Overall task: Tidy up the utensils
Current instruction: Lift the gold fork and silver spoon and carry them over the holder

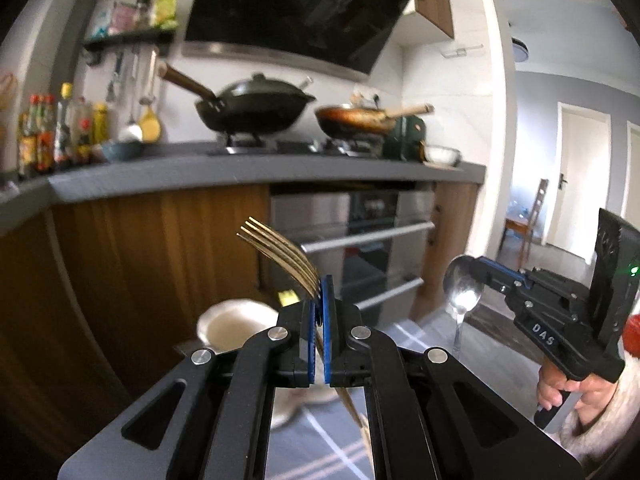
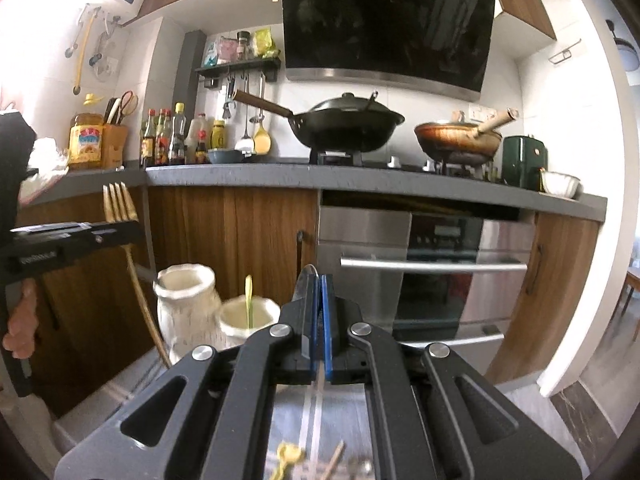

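Observation:
My left gripper [image 1: 320, 284] is shut on a gold fork [image 1: 280, 250], tines up and curving left, handle hanging below the pads. In the right wrist view the same fork [image 2: 118, 204] stands upright in the left gripper [image 2: 120, 230] at the left edge. My right gripper [image 2: 319, 280] is shut on a silver spoon [image 2: 306, 280], whose bowl edge shows just above the pads. The left wrist view shows that spoon [image 1: 464, 286] bowl up in the right gripper [image 1: 482, 270]. Two cream ceramic holders sit below: a taller jar [image 2: 186, 306] and a cup [image 2: 250, 314] with a yellow-green utensil in it.
More utensils [image 2: 288, 456] lie on a grey striped cloth [image 2: 340, 412] under the right gripper. Behind runs a grey counter [image 2: 280, 176] with a wok, a frying pan, sauce bottles and a knife block. An oven with steel handles [image 2: 432, 266] sits under it.

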Demonstrator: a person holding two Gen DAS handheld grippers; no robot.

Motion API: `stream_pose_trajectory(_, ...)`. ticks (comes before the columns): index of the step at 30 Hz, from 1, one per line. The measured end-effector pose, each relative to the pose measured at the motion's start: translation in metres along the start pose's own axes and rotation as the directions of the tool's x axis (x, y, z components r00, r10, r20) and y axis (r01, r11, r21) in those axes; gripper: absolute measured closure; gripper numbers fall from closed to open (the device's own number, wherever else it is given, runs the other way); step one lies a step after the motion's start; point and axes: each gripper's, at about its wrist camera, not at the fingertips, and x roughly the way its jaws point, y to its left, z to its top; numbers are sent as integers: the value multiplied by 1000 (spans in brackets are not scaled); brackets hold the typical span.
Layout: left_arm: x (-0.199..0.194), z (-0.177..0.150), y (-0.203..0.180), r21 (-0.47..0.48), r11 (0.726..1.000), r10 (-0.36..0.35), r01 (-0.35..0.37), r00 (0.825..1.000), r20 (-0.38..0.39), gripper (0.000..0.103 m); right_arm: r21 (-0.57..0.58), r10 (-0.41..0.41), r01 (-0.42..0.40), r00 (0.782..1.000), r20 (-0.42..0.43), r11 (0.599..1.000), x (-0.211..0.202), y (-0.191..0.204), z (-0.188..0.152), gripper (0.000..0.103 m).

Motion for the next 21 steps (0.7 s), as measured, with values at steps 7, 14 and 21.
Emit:
stream_pose_trajectory(7, -9, 52, 24, -13, 997, 71, -70, 994, 84, 100, 35, 1, -3, 999, 53, 999, 36, 6, 42, 101)
stream_pose_trajectory(14, 12, 67, 42, -31, 978, 209, -207, 970, 123, 100, 61, -63, 55, 988, 138, 997, 67, 14, 66, 101)
stream_pose_trajectory(21, 55, 32, 51, -8, 961, 276, -276, 960, 55, 100, 52, -127, 121, 981, 146, 991, 100, 20, 46, 101)
